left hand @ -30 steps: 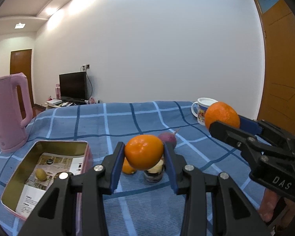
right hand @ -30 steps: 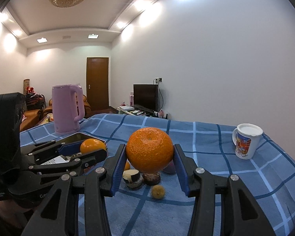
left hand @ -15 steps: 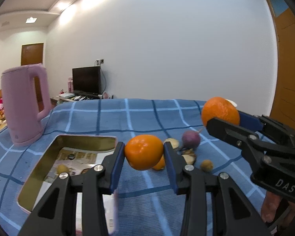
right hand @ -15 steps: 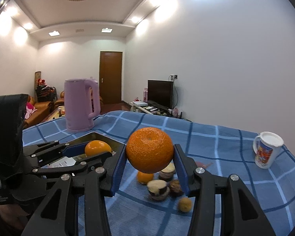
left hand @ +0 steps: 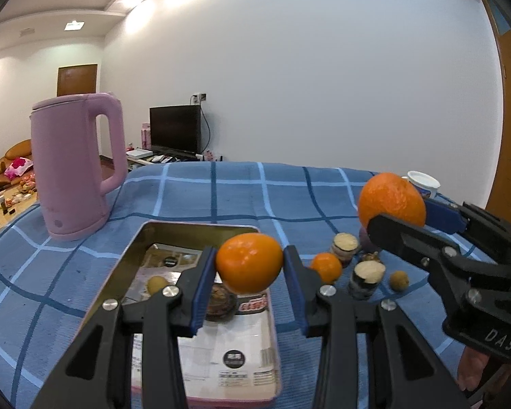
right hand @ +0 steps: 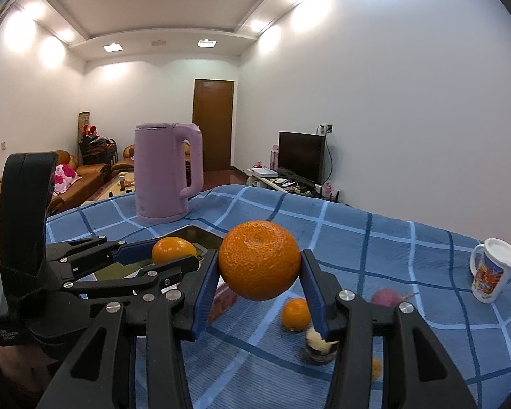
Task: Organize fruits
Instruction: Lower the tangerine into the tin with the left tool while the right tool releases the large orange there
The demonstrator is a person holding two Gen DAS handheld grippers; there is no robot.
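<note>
Left tool (left hand: 249,274) is clamped on the smaller orange (left hand: 248,262), w/ the tin tray (left hand: 201,227) directly below, its long axis running 6 to 12 o'clock. Right tool (right hand: 259,288) is clamped on the big orange (right hand: 259,264); tray is at its 10 o'clock, so left is nearer. Tray's front is partly hidden behind the tools.

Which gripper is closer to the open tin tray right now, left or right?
Left. The left gripper, shut on a smaller orange, hangs directly over the tin tray. The right gripper, holding the bigger orange, is off to the tray's right, over the loose fruit on the cloth.
</note>
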